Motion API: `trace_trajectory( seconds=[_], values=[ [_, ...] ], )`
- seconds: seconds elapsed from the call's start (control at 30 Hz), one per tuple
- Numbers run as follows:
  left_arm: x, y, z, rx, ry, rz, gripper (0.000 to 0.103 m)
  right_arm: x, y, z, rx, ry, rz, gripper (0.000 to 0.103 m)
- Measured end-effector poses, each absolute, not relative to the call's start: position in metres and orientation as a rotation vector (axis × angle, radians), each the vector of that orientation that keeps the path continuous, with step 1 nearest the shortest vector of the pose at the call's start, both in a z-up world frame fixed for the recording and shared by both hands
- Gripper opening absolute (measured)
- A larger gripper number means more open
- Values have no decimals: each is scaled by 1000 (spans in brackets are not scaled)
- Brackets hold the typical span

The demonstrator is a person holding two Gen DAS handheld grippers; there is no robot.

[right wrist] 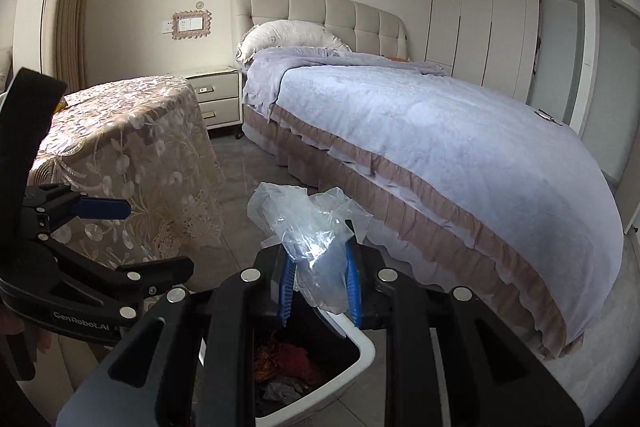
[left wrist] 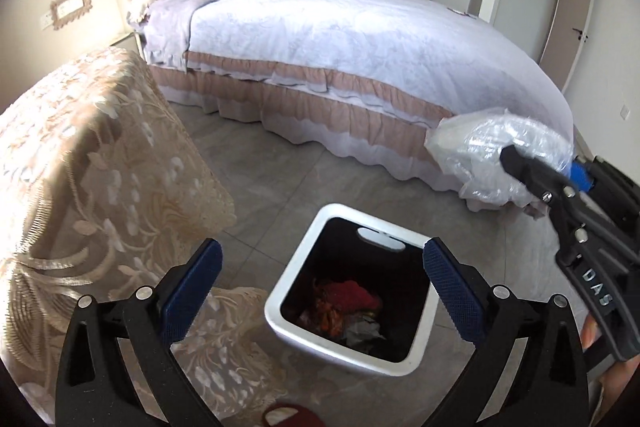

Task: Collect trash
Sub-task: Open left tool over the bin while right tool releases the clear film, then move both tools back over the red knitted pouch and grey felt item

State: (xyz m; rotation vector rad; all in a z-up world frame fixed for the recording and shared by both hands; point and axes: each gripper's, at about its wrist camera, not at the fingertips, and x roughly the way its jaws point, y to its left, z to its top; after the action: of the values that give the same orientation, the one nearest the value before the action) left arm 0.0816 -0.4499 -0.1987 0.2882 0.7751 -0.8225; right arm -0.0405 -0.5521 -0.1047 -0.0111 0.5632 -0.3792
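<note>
A white square bin (left wrist: 286, 279) stands on the grey tiled floor, and red and grey trash (left wrist: 352, 297) lies at its bottom. My left gripper (left wrist: 322, 257) hangs above the bin, open wide, with nothing between its blue pads. My right gripper (right wrist: 319, 267) is shut on a crumpled clear plastic bag (right wrist: 304, 219), held just over the bin's rim (right wrist: 366, 351). In the left wrist view the bag (left wrist: 476, 155) hangs to the right of the bin, in front of the bed's corner, with the right gripper (left wrist: 510, 157) clamped on it. The right wrist view shows the left gripper (right wrist: 152, 239) at the left.
A bed (left wrist: 360, 39) with a lilac cover and pink frills runs along the far side. A table under a beige lace cloth (left wrist: 92, 163) stands close on the left. A white nightstand (right wrist: 214, 95) is beside the headboard. A red slipper (left wrist: 284, 419) lies by the table's foot.
</note>
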Motion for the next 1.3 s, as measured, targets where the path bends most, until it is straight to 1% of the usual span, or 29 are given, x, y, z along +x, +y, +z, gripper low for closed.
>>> trace_trajectory(
  seconds=[0.1, 0.27, 0.33, 0.37, 0.43, 0.47, 0.5, 0.6, 0.67, 0.73, 0.93, 1.1, 1.3],
  values=[
    [78, -441, -185, 256, 736, -813, 98, -33, -550, -115, -9, 574, -351, 24],
    [73, -431, -172, 264, 704, -819, 98, -18, -547, -141, 31, 642, -301, 24],
    [73, -427, -166, 248, 692, -817, 98, -14, -548, -154, 34, 659, -297, 26],
    [74, -424, -162, 236, 688, -819, 98, -10, -548, -163, 32, 676, -303, 30],
    [74, -422, -156, 224, 682, -820, 98, 1, -552, -185, 45, 769, -294, 57],
    [73, -421, -154, 224, 680, -823, 98, 6, -554, -193, 63, 816, -281, 90],
    [73, -420, -153, 226, 677, -826, 98, 8, -556, -198, 85, 841, -273, 99],
    [70, -413, -146, 219, 643, -827, 98, 6, -561, -195, 116, 836, -256, 99],
    [68, -407, -139, 200, 626, -825, 98, 1, -563, -182, 117, 778, -276, 99],
    [68, -404, -134, 188, 619, -823, 98, -2, -565, -165, 133, 731, -271, 99],
    [66, -384, -112, 163, 562, -784, 98, -20, -556, -95, 98, 497, -274, 99],
    [71, -350, -95, 128, 526, -706, 98, -17, -535, -51, 48, 385, -222, 99],
    [85, -290, -81, 82, 512, -561, 98, 2, -499, -23, 0, 327, -123, 99]
  ],
)
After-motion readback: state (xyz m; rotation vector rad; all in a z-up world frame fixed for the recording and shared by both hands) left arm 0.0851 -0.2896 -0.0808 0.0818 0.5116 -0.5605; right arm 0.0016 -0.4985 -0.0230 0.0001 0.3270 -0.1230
